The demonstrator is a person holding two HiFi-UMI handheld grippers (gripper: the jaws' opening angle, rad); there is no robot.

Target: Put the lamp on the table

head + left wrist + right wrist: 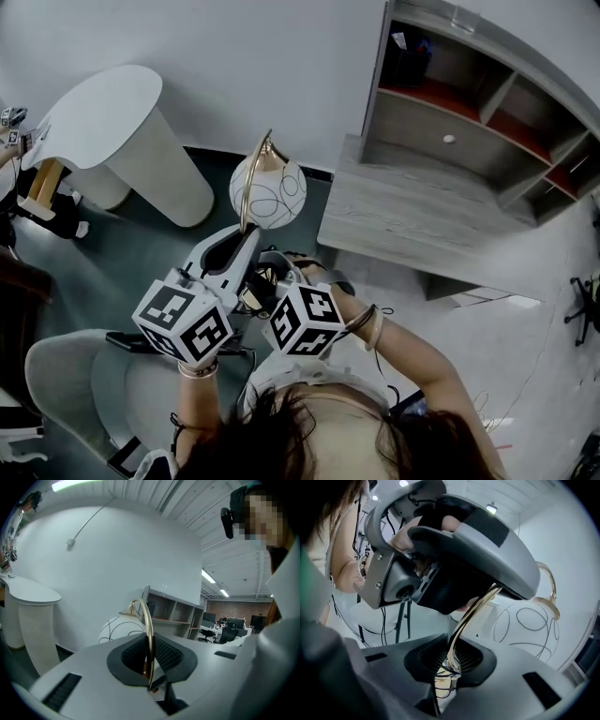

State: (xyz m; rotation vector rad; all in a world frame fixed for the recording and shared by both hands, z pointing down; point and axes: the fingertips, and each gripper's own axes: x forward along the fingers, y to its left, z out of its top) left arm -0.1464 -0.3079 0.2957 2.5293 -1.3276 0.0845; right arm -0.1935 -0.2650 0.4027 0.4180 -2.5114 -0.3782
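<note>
The lamp has a white globe shade [268, 191] with thin black line patterns and a curved gold arm [249, 192]. It is held up in the air in front of the person. My left gripper [246, 246] is shut on the gold arm [149, 644], which runs up between its dark pads to the globe [117, 628]. My right gripper [272, 281] is shut on the same gold arm [465, 623] lower down, just under the left gripper [454, 541]. The grey wooden table [412, 220] lies to the right of the lamp, its top bare.
A grey shelf unit [487, 94] with red-lined compartments stands on the back of the table. A white rounded counter [112, 131] is at the left. A pale chair [75, 384] sits at the lower left. A black office chair base [583, 309] shows at the right edge.
</note>
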